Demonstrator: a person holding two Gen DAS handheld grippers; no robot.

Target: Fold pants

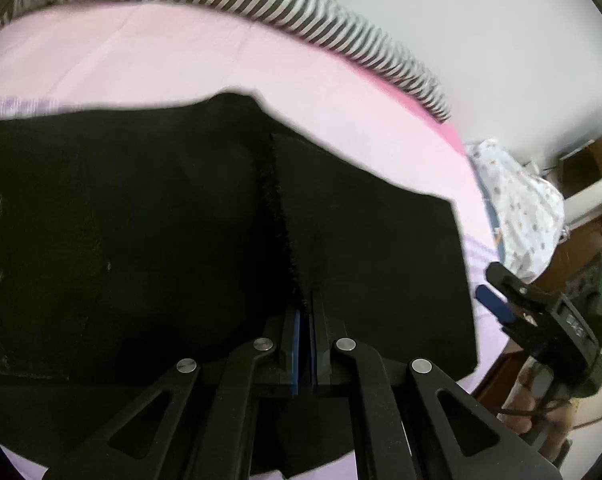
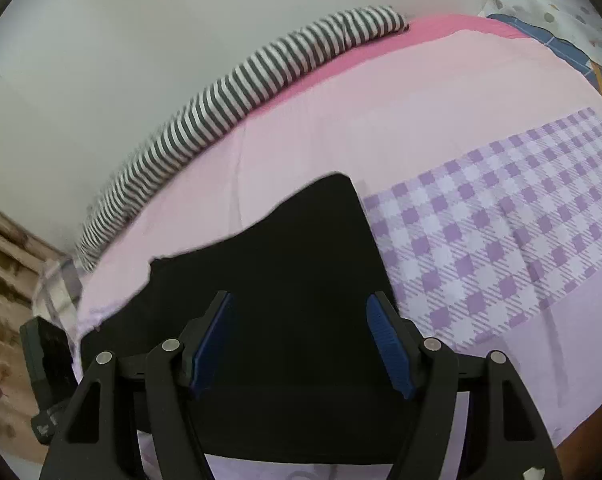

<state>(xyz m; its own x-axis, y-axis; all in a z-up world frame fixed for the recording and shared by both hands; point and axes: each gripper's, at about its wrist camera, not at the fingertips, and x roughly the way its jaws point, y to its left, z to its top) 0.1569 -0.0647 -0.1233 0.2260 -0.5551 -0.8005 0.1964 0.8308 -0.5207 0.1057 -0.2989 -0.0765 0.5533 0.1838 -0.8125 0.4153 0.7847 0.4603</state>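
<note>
Right now the left gripper (image 1: 305, 312) has its two blue-padded fingers pressed together on a raised ridge of the black pants (image 1: 141, 240), pinching the fabric so it tents up along a frayed seam line running straight ahead from the tips. To either side of that pinch the dark cloth falls away in flat panels, a wide one to the left and a narrower one to the right, its far edge lying on the pink bedsheet (image 1: 161, 64).

Off to the right of the left tongs, the right gripper (image 1: 497, 300) hangs beside the pants' edge. Seen from its own camera, the right gripper (image 2: 301, 340) stands wide open, nothing between its blue pads (image 2: 389, 348), poised over the black pants (image 2: 301, 248), which spread out ahead and beneath the fingers. Whether the fingertips touch the cloth I cannot tell.

Beyond the pants, ahead of both tongs, a rolled black-and-white striped blanket (image 2: 229, 92) runs along the pale wall (image 2: 141, 20). To the right of the open tongs a purple checked panel (image 2: 501, 220) of the sheet lies just beside the pants. Farther right of the left tongs sits a white patterned pillow (image 1: 517, 208).
</note>
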